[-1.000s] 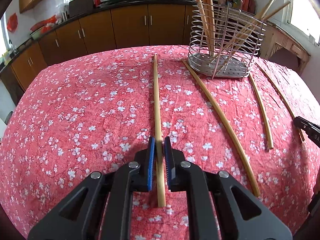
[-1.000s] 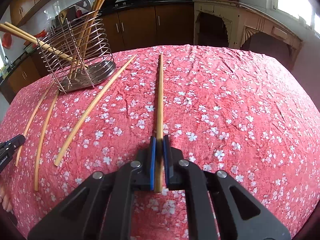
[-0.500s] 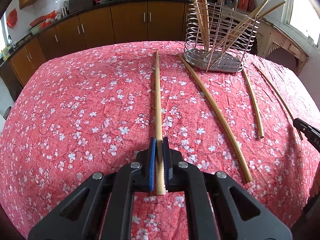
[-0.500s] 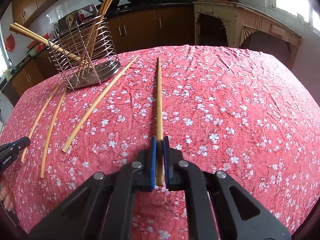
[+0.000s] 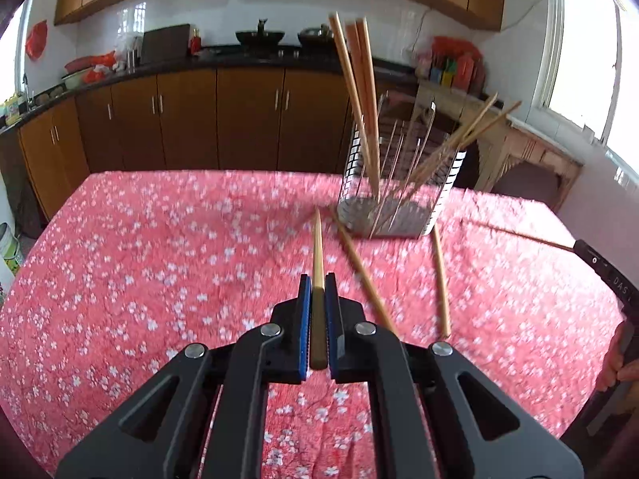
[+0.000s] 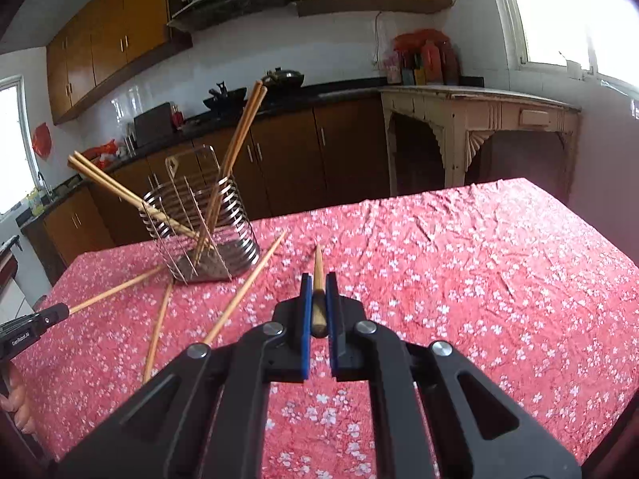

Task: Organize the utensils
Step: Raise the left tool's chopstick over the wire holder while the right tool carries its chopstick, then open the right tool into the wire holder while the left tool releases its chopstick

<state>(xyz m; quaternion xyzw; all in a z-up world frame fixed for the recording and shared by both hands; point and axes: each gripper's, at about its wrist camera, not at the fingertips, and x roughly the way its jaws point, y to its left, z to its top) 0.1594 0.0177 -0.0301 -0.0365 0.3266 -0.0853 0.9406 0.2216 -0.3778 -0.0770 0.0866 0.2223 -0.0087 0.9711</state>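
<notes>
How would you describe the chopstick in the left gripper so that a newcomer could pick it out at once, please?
Start at the wire utensil basket standing on the red floral tablecloth. Nearer the camera, the left gripper is shut on one bamboo chopstick that points towards the basket. Unlike the two loose chopsticks lying flat just right of it, it sits between the blue pads.

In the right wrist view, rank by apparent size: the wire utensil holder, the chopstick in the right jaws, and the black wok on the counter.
1. Wire utensil holder, largest.
2. Chopstick clamped in the right gripper; foreshortened and near the camera, so its true length is unsure.
3. Black wok, smallest, though far away.
</notes>
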